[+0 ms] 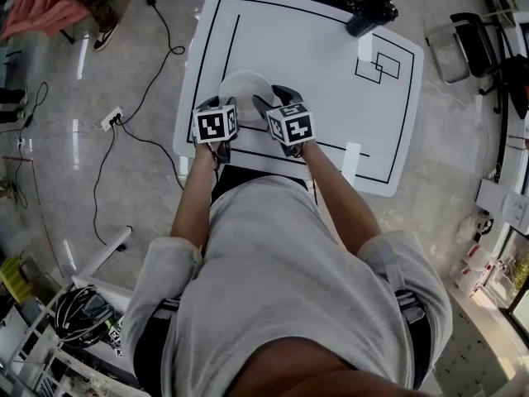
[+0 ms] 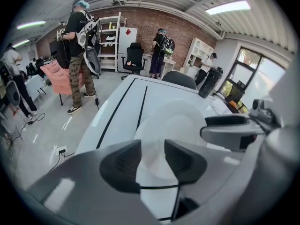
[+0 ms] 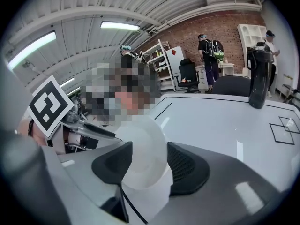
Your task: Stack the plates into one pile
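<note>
Brick-backed workshop room w/ shelving (image 2: pixel 108 41) along the far wall; cables (image 1: pixel 157 52) trailed over the grey floor. White worktop (image 1: pixel 331 98), marked w/ black lines, carried one white plate (image 1: pixel 245 83) toward its left side, a bit on the near half. No other plate showed anywhere on the worktop, so stacking looked done or all but done. From the head view the plate seemed domed and could've been several nested, but the count couldn't be read. By that judgement, what was left was at most to settle it and let go.

Both forearms reached fwd side by side from the person's body, roughly parallel, closing in a little at the plate. Left marker cube (image 1: pixel 215 124) and right marker cube (image 1: pixel 291 125) sat just apart. Left tongs (image 2: pixel 151 156) sat at the plate's near-left rim and right tongs (image 3: pixel 149 149) at its near-right side, each tool showing in the other's view. Left tongs stood only narrowly apart w/ the rim filling the gap, apparently pinched on it. Right tongs stood likewise, one pad close on either side of the plate. It filled that gap and looked tipped up toward the camera, so it was prob. gripped, though firm contact couldn't be confirmed.
</note>
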`<action>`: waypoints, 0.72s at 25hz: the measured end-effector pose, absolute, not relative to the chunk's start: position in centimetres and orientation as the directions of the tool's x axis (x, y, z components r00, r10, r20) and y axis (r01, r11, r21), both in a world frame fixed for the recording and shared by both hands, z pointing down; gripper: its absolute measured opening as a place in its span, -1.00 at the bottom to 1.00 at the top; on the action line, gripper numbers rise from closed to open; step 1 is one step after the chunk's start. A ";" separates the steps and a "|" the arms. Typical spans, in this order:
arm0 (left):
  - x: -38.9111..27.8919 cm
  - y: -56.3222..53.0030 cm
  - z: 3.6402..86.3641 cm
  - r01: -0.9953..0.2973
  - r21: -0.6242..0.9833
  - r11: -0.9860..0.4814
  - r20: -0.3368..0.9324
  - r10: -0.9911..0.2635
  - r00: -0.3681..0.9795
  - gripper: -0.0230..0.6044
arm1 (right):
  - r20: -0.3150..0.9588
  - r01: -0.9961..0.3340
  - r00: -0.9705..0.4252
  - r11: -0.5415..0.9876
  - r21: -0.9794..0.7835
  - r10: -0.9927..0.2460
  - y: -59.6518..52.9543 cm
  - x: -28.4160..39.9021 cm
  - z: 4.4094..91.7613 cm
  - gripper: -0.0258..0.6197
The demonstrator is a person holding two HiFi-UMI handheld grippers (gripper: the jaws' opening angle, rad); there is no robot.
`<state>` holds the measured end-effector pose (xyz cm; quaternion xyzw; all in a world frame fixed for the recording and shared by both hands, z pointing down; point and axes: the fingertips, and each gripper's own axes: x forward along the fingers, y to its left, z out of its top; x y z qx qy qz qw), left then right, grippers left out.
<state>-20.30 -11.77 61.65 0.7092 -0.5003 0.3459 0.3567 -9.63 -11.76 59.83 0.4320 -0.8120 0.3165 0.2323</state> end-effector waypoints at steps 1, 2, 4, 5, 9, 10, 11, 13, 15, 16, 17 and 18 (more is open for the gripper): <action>-20.3 -11.9 61.8 -0.956 0.163 -0.243 0.848 -0.461 0.261 -0.44 | 0.655 -0.847 -0.519 0.430 -0.311 -0.549 -11.9 -9.7 60.0 -0.17; -20.4 -12.0 61.9 -0.957 0.165 -0.240 0.849 -0.459 0.261 -0.44 | 0.659 -0.847 -0.519 0.434 -0.309 -0.544 -12.0 -9.7 60.1 -0.17; -20.5 -12.3 62.1 -0.958 0.166 -0.235 0.852 -0.454 0.259 -0.44 | 0.665 -0.846 -0.518 0.435 -0.307 -0.538 -12.3 -9.9 60.4 -0.17; -20.6 -12.4 62.3 -0.959 0.166 -0.232 0.853 -0.453 0.257 -0.43 | 0.669 -0.847 -0.517 0.434 -0.307 -0.534 -12.4 -9.9 60.6 -0.17; -21.1 -13.0 62.9 -0.963 0.161 -0.214 0.859 -0.450 0.244 -0.44 | 0.688 -0.848 -0.511 0.434 -0.304 -0.515 -12.6 -10.4 61.7 -0.17; -21.2 -13.1 63.0 -0.964 0.158 -0.213 0.860 -0.450 0.241 -0.44 | 0.693 -0.848 -0.510 0.435 -0.304 -0.510 -12.7 -10.5 61.9 -0.17; -21.2 -13.2 63.1 -0.965 0.155 -0.213 0.861 -0.450 0.238 -0.44 | 0.696 -0.847 -0.509 0.435 -0.304 -0.506 -12.7 -10.5 62.1 -0.17; -21.3 -13.4 63.4 -0.965 0.152 -0.216 0.863 -0.447 0.236 -0.44 | 0.703 -0.847 -0.507 0.436 -0.302 -0.499 -12.9 -10.6 62.4 -0.17; -21.2 -13.5 63.6 -0.964 0.150 -0.220 0.865 -0.444 0.236 -0.43 | 0.712 -0.849 -0.501 0.439 -0.293 -0.493 -13.1 -10.6 62.8 -0.17; -21.2 -13.6 63.8 -0.963 0.148 -0.223 0.866 -0.441 0.235 -0.44 | 0.717 -0.850 -0.496 0.441 -0.286 -0.490 -13.2 -10.5 63.0 -0.17; -21.1 -13.7 64.0 -0.963 0.146 -0.225 0.868 -0.438 0.234 -0.44 | 0.721 -0.852 -0.491 0.443 -0.280 -0.488 -13.3 -10.4 63.2 -0.17; -21.0 -13.7 64.2 -0.963 0.144 -0.227 0.869 -0.436 0.233 -0.44 | 0.724 -0.852 -0.489 0.444 -0.277 -0.486 -13.4 -10.3 63.3 -0.17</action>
